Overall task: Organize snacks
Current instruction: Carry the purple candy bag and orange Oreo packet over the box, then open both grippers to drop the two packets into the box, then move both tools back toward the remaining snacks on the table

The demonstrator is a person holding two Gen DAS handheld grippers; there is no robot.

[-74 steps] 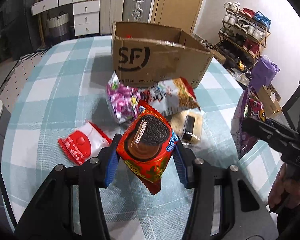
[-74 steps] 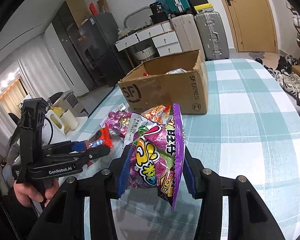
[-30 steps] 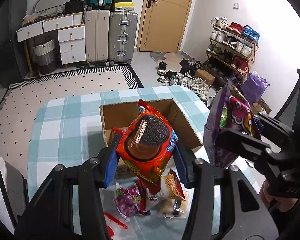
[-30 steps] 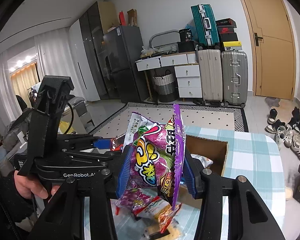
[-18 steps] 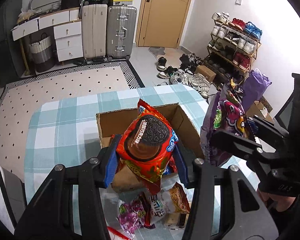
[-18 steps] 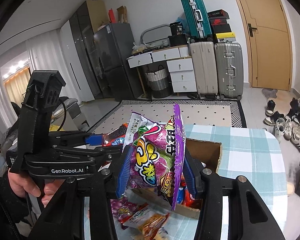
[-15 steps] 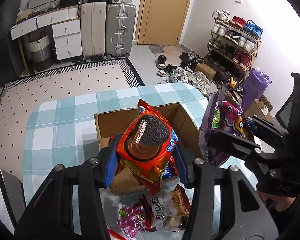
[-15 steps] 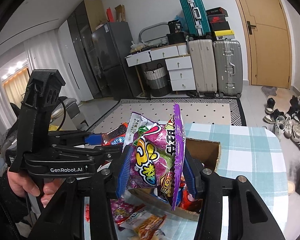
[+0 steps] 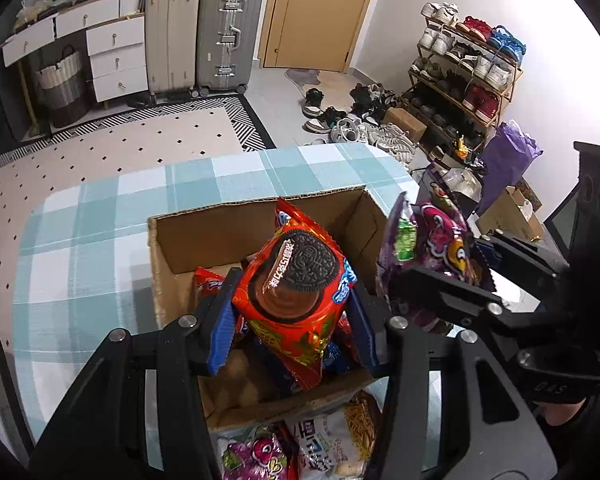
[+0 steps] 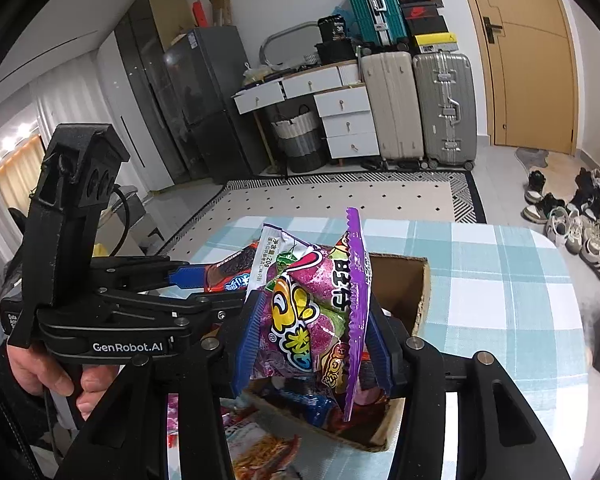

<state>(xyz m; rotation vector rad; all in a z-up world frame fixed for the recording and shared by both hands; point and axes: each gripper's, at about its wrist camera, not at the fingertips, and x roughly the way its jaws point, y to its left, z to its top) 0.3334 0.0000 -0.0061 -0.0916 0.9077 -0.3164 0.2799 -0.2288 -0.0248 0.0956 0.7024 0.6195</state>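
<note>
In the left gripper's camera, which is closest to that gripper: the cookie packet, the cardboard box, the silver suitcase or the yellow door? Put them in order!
1. Cookie packet: clamped between the left gripper fingers.
2. Cardboard box: just below and ahead, on the checked table.
3. Silver suitcase: across the room, left of the door, standing on the floor.
4. Yellow door: at the back wall, slightly behind the suitcase.

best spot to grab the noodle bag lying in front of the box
Grip the noodle bag across its flat, free near part, coming from above. Its far edge is tucked against the box and a purple bag crowds its left. Both claws are full now.
</note>
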